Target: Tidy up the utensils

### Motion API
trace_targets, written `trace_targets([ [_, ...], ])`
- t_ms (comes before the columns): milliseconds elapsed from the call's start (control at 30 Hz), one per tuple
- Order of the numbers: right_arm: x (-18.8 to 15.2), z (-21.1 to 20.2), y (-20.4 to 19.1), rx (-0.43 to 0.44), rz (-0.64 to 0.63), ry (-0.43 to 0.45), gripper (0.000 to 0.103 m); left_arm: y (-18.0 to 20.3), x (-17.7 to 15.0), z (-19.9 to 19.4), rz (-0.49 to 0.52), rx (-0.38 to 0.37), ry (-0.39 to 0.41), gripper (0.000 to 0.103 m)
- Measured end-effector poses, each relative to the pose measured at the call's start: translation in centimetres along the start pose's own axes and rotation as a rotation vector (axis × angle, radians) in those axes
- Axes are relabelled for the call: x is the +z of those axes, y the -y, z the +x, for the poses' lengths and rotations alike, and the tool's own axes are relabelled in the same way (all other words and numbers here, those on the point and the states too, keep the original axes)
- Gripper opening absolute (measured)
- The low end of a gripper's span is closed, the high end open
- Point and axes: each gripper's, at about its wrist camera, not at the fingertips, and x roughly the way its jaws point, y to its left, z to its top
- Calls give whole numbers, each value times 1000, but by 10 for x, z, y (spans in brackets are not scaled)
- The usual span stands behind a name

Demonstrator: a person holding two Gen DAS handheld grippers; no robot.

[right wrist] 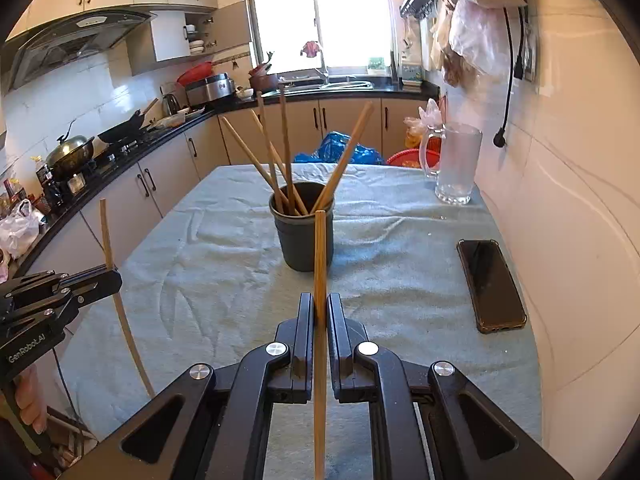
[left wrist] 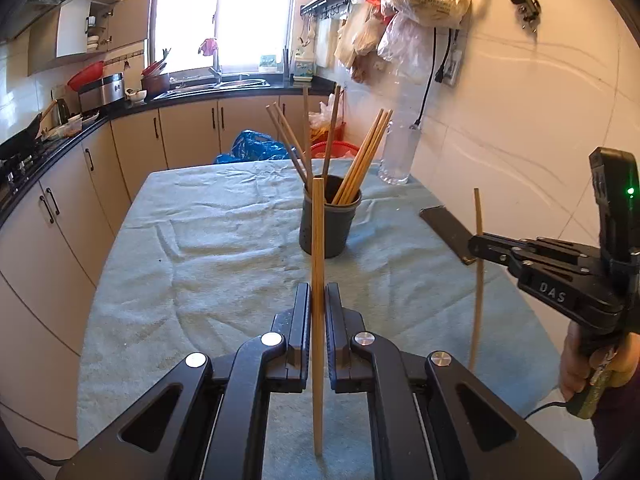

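We hold two grippers over a table (left wrist: 208, 264) with a green cloth on it. Each one has a chopstick in it.

The left gripper (left wrist: 318, 300) is shut tight on a stick (left wrist: 318, 240). The stick stands almost straight up between the two black fingers (left wrist: 303, 320). Its top pokes up high and its bottom hangs down below the jaws. In the right wrist view we see this same gripper from the side, low on the left, with its stick a bit bent by the lens.

The right gripper (right wrist: 320, 312) is shut tight on its own stick (right wrist: 320, 256) too. That stick also stands nearly straight up, pinched between the pads.

The cup (right wrist: 302, 236) is the place the sticks should go, we think. It is dark and round, and it sits in the middle of the table, straight ahead of both grippers. It already has sticks in it (right wrist: 276, 160), and they lean out to the left and to the right like a fan. The cup's open top faces up.

Both held sticks point up and down, the same way the cup opens, so that part looks good. We think each stick only has to go forward and over the rim, then down. Neither gripper looks clearly closer to the cup. The sticks hang low, so they may need lifting to clear the rim.

A phone (right wrist: 490, 284) lies flat on the right side, well apart from the cup. A glass jug (right wrist: 456, 164) stands at the far right corner.
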Motion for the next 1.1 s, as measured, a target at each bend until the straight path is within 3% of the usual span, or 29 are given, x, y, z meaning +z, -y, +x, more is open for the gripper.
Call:
trace_targets([
  [333,2,-12,-2,5,-1,31,7,4,3,-21,6,-11,51,6],
  [1100,12,-18,-5,15,14,72,7,8,13,-24,49,22,62,6],
])
